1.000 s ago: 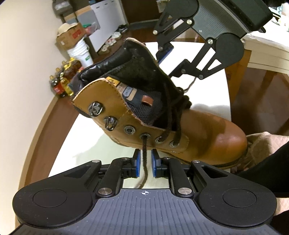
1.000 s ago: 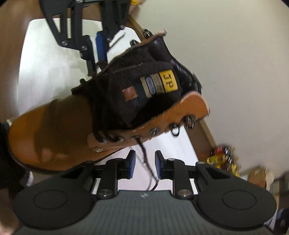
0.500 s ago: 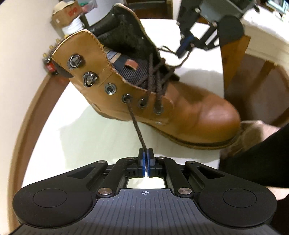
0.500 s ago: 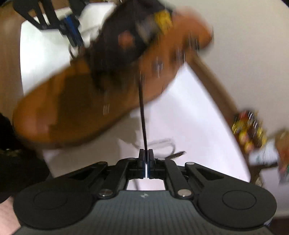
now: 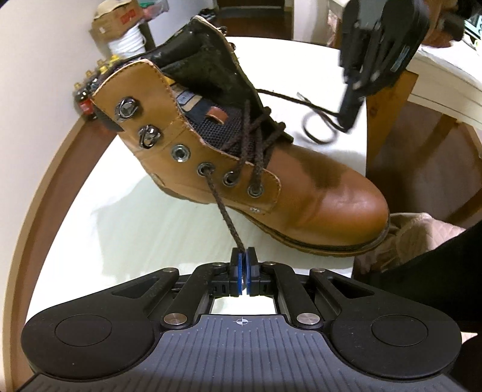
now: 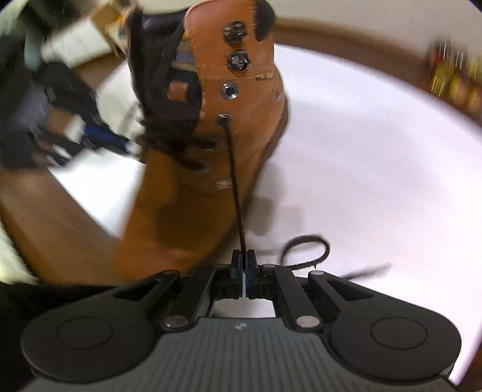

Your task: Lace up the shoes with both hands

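- Boot point(image 5: 316, 193) of tan leather lies tipped on a white table point(image 5: 156, 241), its toe near the table's front edge and its open collar raised toward the wall.
- Dark brown lace point(image 5: 226, 217) crosses through the lower eyelets; the top eyelet and both hooks on each side are bare.
- One end of that lace runs out of the fourth eyelet on the near flank and goes taut into the left gripper point(image 5: 243, 256), whose blue pads are pressed together on it.
- In the right wrist view the other end leaves the matching eyelet on the far flank and runs straight down into the right gripper point(image 6: 243, 256), closed tight on the lace point(image 6: 238, 211), with the spare end curled in a loop on the table beside it.
- From the left wrist view the right gripper point(image 5: 351, 117) hangs blurred above the table beyond the boot, the lace stretched across to it.
- Around the table: a quilted beige cloth point(image 5: 415, 238) just beside the toe, a dark sleeve point(image 5: 446, 262) at the right edge, a wooden table leg point(image 5: 388, 120) behind, bottles point(image 5: 87, 87) and a cardboard box point(image 5: 117, 24) on the floor by the wall.
- Nothing lies across the bare eyelets or hooks.
- A second ago both grippers stood open with the lace ends slack between their pads; now each is clamped and the ends are pulled straight.
- The right wrist view has rolled round, so the boot that lay sideways there now stands collar up.
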